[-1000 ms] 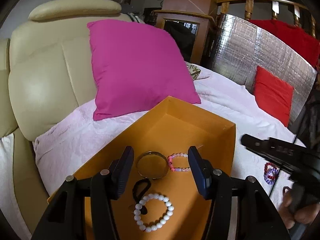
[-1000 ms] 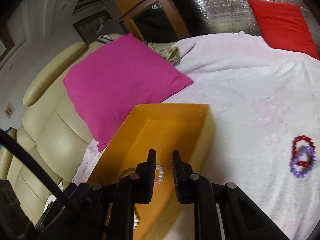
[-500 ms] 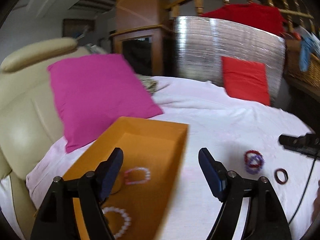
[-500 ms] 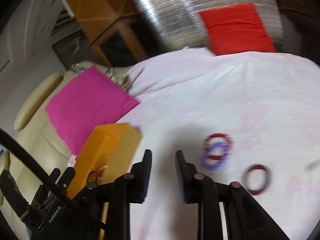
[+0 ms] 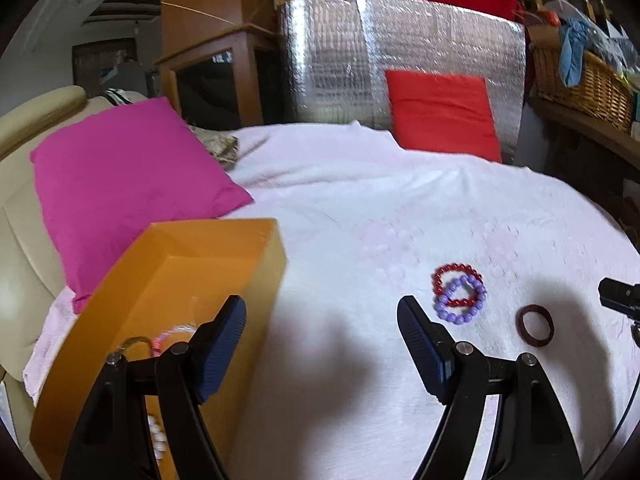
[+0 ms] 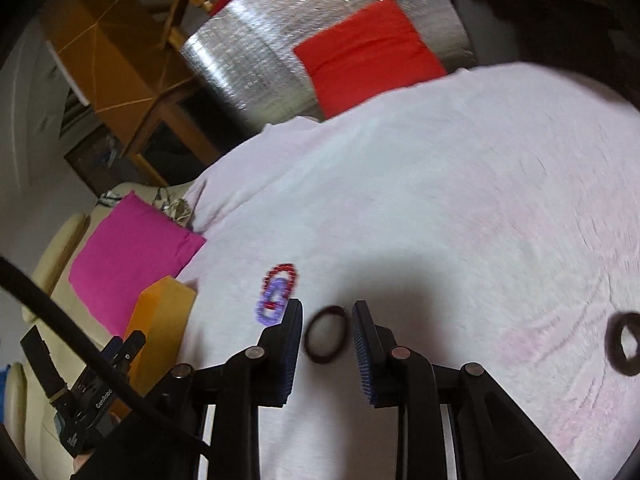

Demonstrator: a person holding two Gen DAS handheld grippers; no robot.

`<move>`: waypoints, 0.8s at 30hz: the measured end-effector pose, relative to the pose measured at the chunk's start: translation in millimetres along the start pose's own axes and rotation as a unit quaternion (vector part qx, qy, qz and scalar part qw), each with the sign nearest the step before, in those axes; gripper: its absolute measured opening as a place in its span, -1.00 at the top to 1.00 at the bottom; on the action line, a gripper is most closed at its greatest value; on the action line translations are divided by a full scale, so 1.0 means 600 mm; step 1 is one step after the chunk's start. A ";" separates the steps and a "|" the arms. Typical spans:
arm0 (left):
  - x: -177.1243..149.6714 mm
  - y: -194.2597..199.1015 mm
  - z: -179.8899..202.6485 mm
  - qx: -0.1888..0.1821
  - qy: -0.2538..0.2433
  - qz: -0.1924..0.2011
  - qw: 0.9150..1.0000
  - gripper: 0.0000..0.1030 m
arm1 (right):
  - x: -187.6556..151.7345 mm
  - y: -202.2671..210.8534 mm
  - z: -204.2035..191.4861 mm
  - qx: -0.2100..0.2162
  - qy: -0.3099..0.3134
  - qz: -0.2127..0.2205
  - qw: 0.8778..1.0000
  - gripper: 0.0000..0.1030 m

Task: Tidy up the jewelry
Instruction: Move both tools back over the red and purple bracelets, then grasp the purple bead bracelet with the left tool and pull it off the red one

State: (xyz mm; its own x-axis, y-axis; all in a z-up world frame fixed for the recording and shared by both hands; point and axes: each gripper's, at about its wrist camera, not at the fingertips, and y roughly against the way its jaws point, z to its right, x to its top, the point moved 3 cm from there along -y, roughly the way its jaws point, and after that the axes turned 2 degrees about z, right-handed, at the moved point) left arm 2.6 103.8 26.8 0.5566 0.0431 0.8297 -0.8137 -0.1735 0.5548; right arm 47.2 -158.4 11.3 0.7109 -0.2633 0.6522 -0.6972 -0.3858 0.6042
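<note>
Bangle (image 6: 325, 335) between right gripper (image 6: 327, 334) jaws (parted) | box (image 5: 256, 256) edge well apart

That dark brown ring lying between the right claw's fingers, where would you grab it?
Probably from straight above, one finger inside the hoop and one outside, pinching its thin rim. The brown ring lies flat on the white blanket, so its sides offer little height. The right claw is open around it.

Soft matt pale-pink cloth cover (image 5: 360, 208), smooth matt orange cardboard box (image 5: 208, 240), glossy beaded bracelets (image 5: 458, 295), crinkled reflective foil panel (image 5: 340, 60), woven wicker basket (image 5: 580, 84)
</note>
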 end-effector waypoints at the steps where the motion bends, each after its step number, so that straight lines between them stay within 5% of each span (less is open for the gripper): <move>1: -0.001 -0.008 0.010 -0.006 -0.004 -0.004 1.000 -0.52 | -0.001 -0.005 0.015 -0.001 -0.011 -0.007 1.000 0.46; 10: -0.004 -0.074 0.107 -0.095 -0.037 -0.046 0.994 -0.52 | -0.003 -0.014 0.052 -0.010 -0.033 -0.046 0.998 0.46; 17: -0.006 -0.132 0.160 -0.158 -0.011 -0.091 0.983 -0.52 | -0.017 -0.022 0.059 -0.015 -0.030 -0.070 0.997 0.46; 24: -0.012 -0.177 0.173 -0.163 0.015 -0.131 0.978 -0.52 | -0.017 -0.028 0.061 -0.027 -0.017 -0.069 0.997 0.46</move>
State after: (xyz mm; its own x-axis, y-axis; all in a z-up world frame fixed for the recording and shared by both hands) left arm 102.4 19.7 -44.6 0.7521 0.0729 0.6550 -0.6566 0.1690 0.7351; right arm 55.3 -181.4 -22.1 0.8022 -0.2409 0.5462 -0.5962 -0.3715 0.7117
